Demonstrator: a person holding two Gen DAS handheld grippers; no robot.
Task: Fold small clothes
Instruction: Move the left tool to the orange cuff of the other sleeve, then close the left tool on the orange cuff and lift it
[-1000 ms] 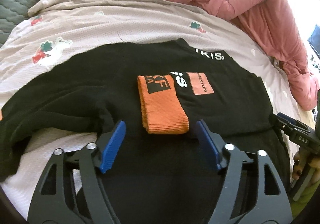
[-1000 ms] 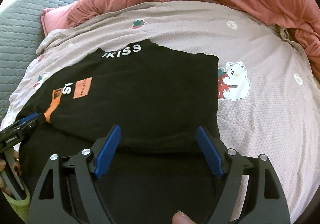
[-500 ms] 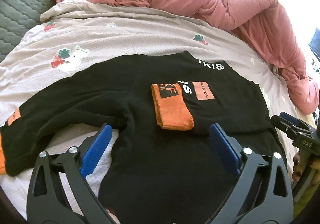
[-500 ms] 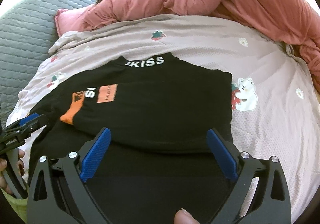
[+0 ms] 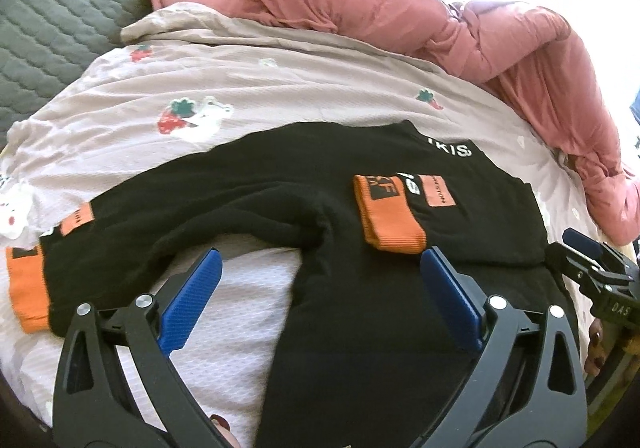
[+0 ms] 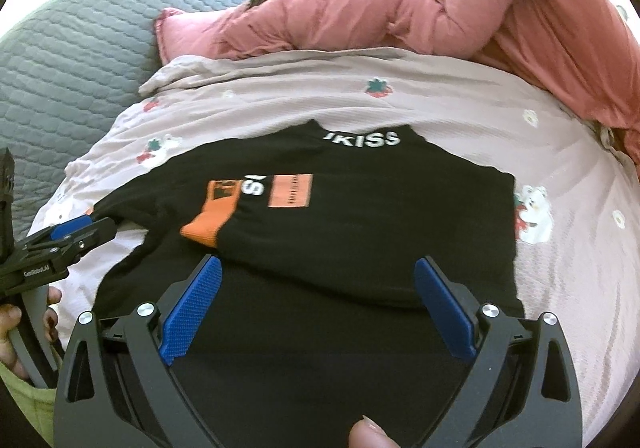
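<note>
Both tools empty, pads wide apart: left tool (image 5: 318,304), right tool (image 6: 318,306). Black sweatshirt (image 6: 380,216) lies flat on bed sheet (image 6: 460,108), right sleeve folded in, orange cuff (image 5: 390,216) on chest; left sleeve (image 5: 160,216) spread out. Risk: dragging it could bunch the fabric and shift the folded cuff.

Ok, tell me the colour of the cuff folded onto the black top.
Orange ribbed cuff, clearest in the left wrist view.

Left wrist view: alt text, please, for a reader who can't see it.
A black sweatshirt lies on a strawberry-print sheet, one orange-cuffed sleeve folded across its chest, the other stretched out left. The left gripper hovers above it, jaws open and empty.
</note>
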